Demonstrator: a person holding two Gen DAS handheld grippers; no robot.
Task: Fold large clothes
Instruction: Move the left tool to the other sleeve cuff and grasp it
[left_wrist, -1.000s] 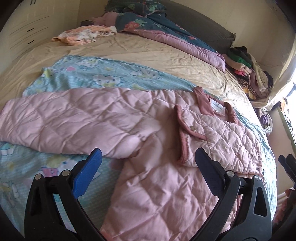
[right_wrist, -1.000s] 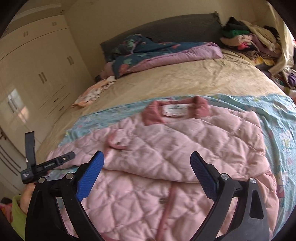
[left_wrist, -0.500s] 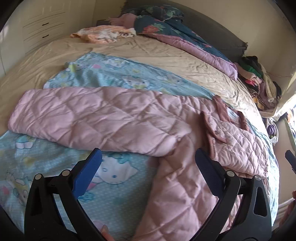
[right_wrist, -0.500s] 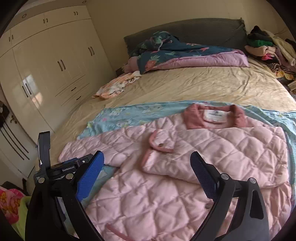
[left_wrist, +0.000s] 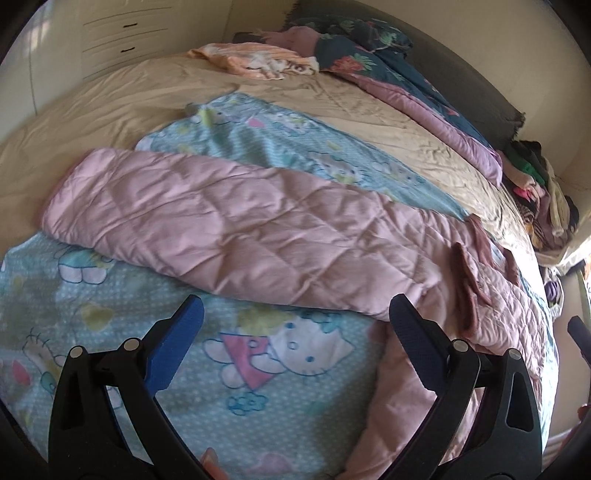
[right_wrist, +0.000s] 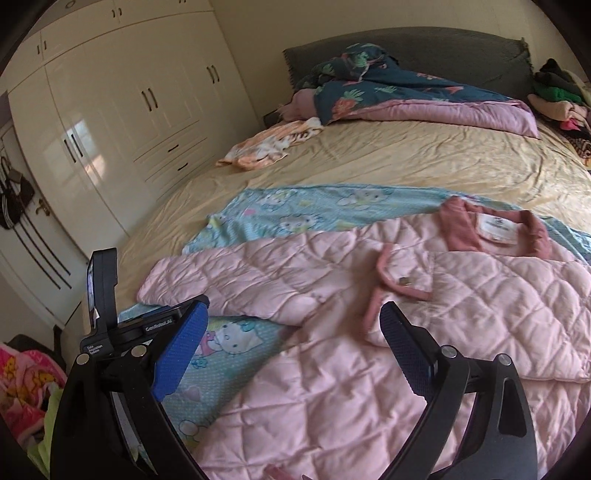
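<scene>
Pink quilted jacket (right_wrist: 424, 295) lies flat across a light-blue cartoon-cat print sheet (left_wrist: 277, 362) on the wide tan-covered bed (right_wrist: 406, 162), one sleeve (left_wrist: 221, 229) stretched straight out toward the bed's edge, with bare sheet beside it. Left gripper (left_wrist: 295, 332) hovers over the sheet just short of the sleeve, jaws spread wide and holding nothing. Right gripper (right_wrist: 295, 332) hangs equally wide and empty above the jacket's body.

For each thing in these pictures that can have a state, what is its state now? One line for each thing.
Pink quilted jacket: lying flat on the bed, one side folded over the front, one sleeve stretched out.
Left hand-held gripper: open, empty.
Right hand-held gripper: open, empty.
Cream wardrobe doors: closed.
Blue cartoon-print sheet: spread flat under the jacket.
Dark floral quilt: bunched by the headboard.
</scene>
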